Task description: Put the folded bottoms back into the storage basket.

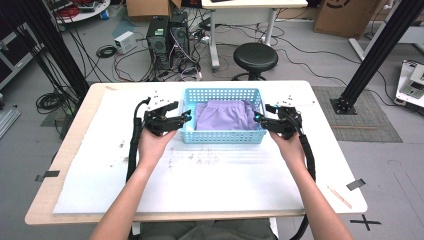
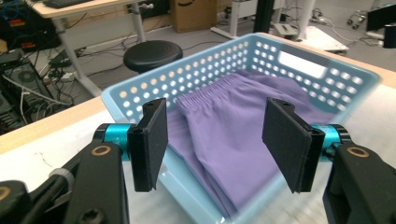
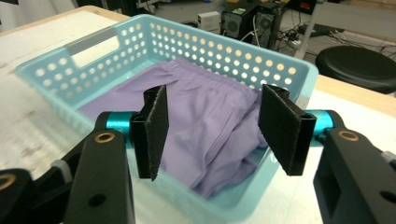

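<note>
A folded purple garment (image 1: 226, 116) was seen lying inside a blue basket (image 1: 223, 136) at the middle of the white surface (image 1: 210, 175). The left gripper (image 1: 186, 117) and right gripper (image 1: 259, 119) were held at the basket's two ends, jaws apart, with nothing clamped.

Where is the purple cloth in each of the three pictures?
High view: the purple cloth lies in the blue basket, at the table's middle.
Left gripper view: centre, in the basket beyond the open jaws.
Right gripper view: centre, beyond the open jaws.
Shared landmark: the black stool, behind the table.
</note>
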A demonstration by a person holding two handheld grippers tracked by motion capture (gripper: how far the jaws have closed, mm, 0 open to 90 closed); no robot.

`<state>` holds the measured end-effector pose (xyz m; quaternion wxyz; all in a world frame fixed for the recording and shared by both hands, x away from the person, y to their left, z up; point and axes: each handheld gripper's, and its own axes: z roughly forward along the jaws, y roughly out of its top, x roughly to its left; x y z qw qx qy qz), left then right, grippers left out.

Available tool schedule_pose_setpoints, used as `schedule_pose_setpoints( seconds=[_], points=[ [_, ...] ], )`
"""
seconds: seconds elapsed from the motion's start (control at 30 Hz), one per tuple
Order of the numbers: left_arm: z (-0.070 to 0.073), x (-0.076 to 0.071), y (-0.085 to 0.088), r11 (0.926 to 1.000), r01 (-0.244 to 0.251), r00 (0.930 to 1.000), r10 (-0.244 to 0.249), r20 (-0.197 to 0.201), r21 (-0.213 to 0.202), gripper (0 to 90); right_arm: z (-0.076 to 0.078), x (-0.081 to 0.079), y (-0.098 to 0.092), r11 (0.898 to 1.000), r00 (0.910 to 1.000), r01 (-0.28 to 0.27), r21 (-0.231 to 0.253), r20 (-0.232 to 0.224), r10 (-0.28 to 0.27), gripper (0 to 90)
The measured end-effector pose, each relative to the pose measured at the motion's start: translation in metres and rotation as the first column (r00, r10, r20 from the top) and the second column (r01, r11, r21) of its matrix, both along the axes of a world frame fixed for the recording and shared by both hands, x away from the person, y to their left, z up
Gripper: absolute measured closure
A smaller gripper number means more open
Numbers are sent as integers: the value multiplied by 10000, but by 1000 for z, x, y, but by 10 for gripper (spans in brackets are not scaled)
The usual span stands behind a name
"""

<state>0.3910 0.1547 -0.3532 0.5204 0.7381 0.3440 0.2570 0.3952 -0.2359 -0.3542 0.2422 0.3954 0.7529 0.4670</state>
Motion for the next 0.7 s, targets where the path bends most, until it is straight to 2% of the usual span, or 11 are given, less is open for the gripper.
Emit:
schedule_pose_setpoints(
  seconds=[0.1, 0.3, 0.37, 0.5, 0.57, 0.63, 0.7],
  points=[
    [-4, -20, 6, 9998, 174, 9992, -172, 361, -66, 405, -5, -13, -5, 10000, 9999, -64, 72, 135, 63, 417],
    [-20, -50, 15, 9998, 168, 9977, -163, 662, -80, 371, -18, -34, -13, 10000, 9995, -50, -35, 309, 51, 380],
    [-27, -59, 19, 9999, 137, 9975, -141, 697, 58, 357, -23, -40, -14, 10000, 9992, 4, -97, 398, 0, 380],
    [-41, -71, 27, 10000, -12, 9977, 8, 677, 58, 333, -39, -53, -17, 9994, 9984, 236, -265, 530, -221, 375],
    [-47, -74, 31, 9999, -106, 9986, 103, 528, 71, 331, -45, -59, -18, 9985, 9975, 322, -438, 648, -293, 376],
    [-52, -75, 34, 9997, -173, 9989, 165, 430, 184, 319, -51, -64, -19, 9985, 9963, 382, -405, 788, -349, 384],
    [-58, -77, 36, 9994, -257, 9987, 245, 454, 241, 313, -57, -67, -21, 9986, 9966, 423, -321, 726, -398, 384]
  ],
)
